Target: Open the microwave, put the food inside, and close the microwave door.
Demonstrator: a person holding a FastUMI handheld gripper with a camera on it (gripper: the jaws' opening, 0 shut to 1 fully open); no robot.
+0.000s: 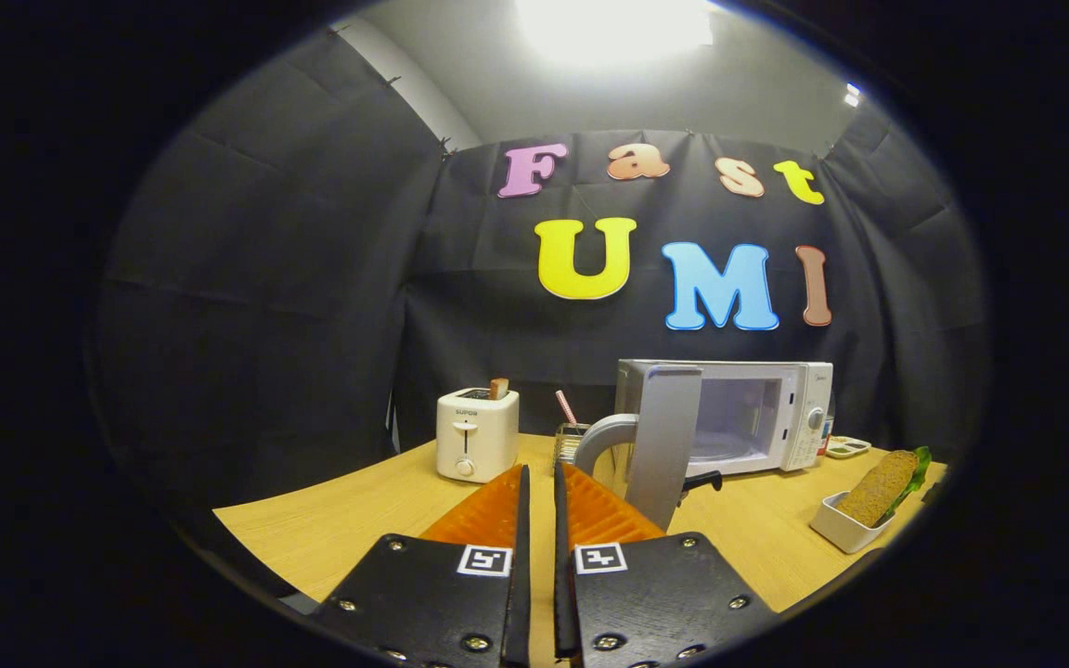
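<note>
The open microwave door (663,440) hides part of a kettle (601,440).

The camera rides on the tool (539,482), low over the bench (358,520), facing the microwave (739,417) at mid-frame, well beyond.

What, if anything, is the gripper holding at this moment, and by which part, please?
Nothing is held: the gripper has its fingers nearly together with nothing between them.

Gripper (539,482) fingers nearly together, microwave (757,417) cavity open beyond, swung door (663,441) just ahead, bare table (349,520) beside toaster (477,433)
</note>
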